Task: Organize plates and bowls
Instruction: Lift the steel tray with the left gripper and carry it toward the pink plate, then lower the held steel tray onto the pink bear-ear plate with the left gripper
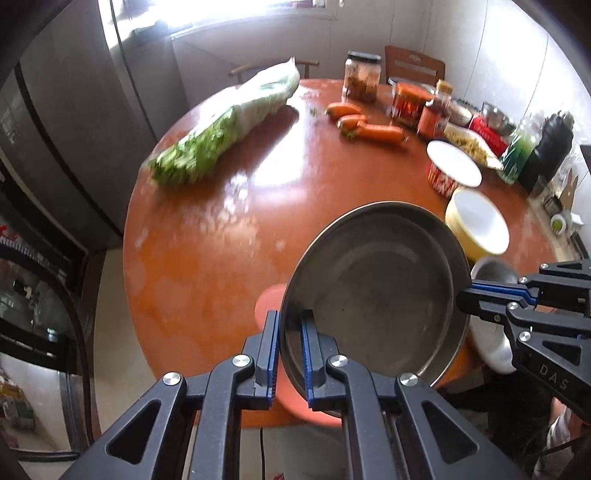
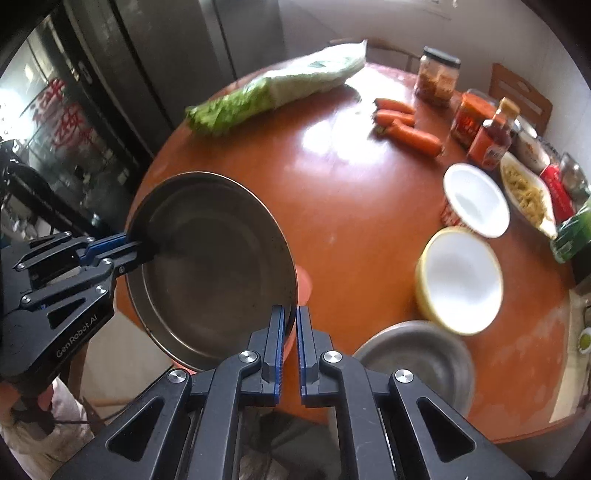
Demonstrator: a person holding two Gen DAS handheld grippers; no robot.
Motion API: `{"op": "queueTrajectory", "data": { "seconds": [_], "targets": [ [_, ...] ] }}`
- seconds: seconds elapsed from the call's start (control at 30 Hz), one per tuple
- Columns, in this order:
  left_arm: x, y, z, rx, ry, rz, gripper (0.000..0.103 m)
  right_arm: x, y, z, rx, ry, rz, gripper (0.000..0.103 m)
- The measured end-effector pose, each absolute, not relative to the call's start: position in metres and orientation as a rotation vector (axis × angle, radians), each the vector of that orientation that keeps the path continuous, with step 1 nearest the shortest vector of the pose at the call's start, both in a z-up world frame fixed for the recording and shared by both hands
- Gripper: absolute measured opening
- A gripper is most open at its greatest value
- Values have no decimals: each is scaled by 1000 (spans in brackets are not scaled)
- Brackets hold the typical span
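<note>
You hold the steel plate (image 1: 373, 291) above the near edge of the round table (image 1: 221, 229), tilted. Your left gripper (image 1: 290, 325) clamps its near-left rim, your right gripper (image 2: 290, 321) its opposite rim. A yellow bowl (image 2: 460, 280) and a steel bowl (image 2: 417, 362) sit just beside, on the right.

Light: bright daylight from window (image 1: 221, 11), blown out
Glare: white patches on surface (image 1: 277, 173)
Blur: motion smear throughout
Edges: fisheye bending, dark corners
</note>
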State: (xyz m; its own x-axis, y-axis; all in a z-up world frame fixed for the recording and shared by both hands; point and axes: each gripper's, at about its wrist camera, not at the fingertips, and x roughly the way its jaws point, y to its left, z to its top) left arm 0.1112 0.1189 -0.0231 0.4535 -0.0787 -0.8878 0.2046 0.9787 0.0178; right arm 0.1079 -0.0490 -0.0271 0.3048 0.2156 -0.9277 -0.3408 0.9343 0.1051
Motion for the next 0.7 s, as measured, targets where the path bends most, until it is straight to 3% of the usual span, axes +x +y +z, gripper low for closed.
{"op": "queueTrajectory", "data": {
  "seconds": [0.7],
  "targets": [
    [110, 134, -74, 63, 1162, -176, 11, 110, -27, -72, -164, 1303, 380, 8]
  ]
}}
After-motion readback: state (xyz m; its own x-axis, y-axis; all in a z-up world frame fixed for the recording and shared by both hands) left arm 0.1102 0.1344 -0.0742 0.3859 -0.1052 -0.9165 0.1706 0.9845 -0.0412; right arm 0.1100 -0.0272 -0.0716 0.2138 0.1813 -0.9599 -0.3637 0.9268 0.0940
